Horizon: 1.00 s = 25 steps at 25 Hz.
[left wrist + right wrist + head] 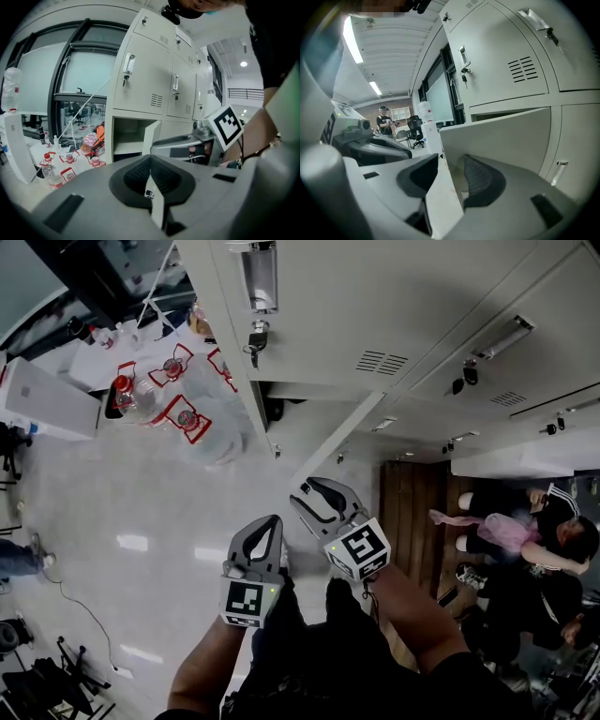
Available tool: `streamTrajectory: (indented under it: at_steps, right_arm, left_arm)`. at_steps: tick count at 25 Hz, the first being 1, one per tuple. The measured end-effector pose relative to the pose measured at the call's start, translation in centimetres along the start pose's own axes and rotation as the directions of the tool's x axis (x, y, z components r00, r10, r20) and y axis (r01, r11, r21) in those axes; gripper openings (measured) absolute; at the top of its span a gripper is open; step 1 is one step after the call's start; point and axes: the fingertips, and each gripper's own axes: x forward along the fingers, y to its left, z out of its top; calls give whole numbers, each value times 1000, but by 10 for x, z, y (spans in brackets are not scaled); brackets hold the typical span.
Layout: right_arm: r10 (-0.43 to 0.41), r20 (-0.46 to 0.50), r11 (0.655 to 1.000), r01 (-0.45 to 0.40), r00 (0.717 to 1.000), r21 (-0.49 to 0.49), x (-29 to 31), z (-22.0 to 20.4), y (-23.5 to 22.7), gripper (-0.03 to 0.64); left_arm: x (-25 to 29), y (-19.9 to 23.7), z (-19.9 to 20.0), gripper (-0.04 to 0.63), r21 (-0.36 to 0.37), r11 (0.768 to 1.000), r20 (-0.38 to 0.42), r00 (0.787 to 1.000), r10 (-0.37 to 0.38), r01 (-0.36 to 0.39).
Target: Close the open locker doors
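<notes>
A bank of cream lockers (375, 306) fills the top of the head view. One low locker door (342, 435) stands swung out over the floor, seen edge-on. My right gripper (314, 488) is open just short of that door's free edge. In the right gripper view the door (501, 136) looms close, its edge running down between the spread jaws of the right gripper (450, 180); no pad presses on it. My left gripper (270, 526) is shut and empty, beside the right one. The left gripper view shows the left gripper (150, 176), the open compartment (126, 136) and its door (151, 136).
Several water bottles with red labels (178, 413) lie on the pale floor left of the lockers, near a white box (47, 399). A person (534, 540) sits by a wooden bench (408, 512) at the right. Far off stand another person (384, 124) and an office chair (415, 130).
</notes>
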Motion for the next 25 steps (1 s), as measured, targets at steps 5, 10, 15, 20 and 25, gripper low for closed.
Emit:
streamTrajectory:
  at_steps: [5, 10, 15, 20, 25]
  right_arm:
    - [-5, 15, 1000, 5, 1000, 1, 30, 13, -5, 176]
    - [-23, 31, 1000, 23, 999, -2, 58, 25, -13, 179]
    - [-50, 42, 999, 50, 998, -15, 82, 37, -24, 181]
    - [-76, 56, 997, 76, 996, -13, 103, 47, -35, 187]
    - [-99, 67, 995, 100, 993, -16, 120, 56, -47, 192]
  left_arm:
    - [-1, 20, 3, 5, -6, 1000, 4, 1000, 2, -2]
    - [-4, 41, 5, 5, -11, 1000, 4, 1000, 2, -2]
    - [-3, 61, 10, 5, -13, 1000, 15, 1000, 0, 0]
    - [1, 76, 9, 5, -14, 1000, 15, 1000, -9, 9]
    - [4, 86, 8, 5, -21, 1000, 15, 1000, -17, 18]
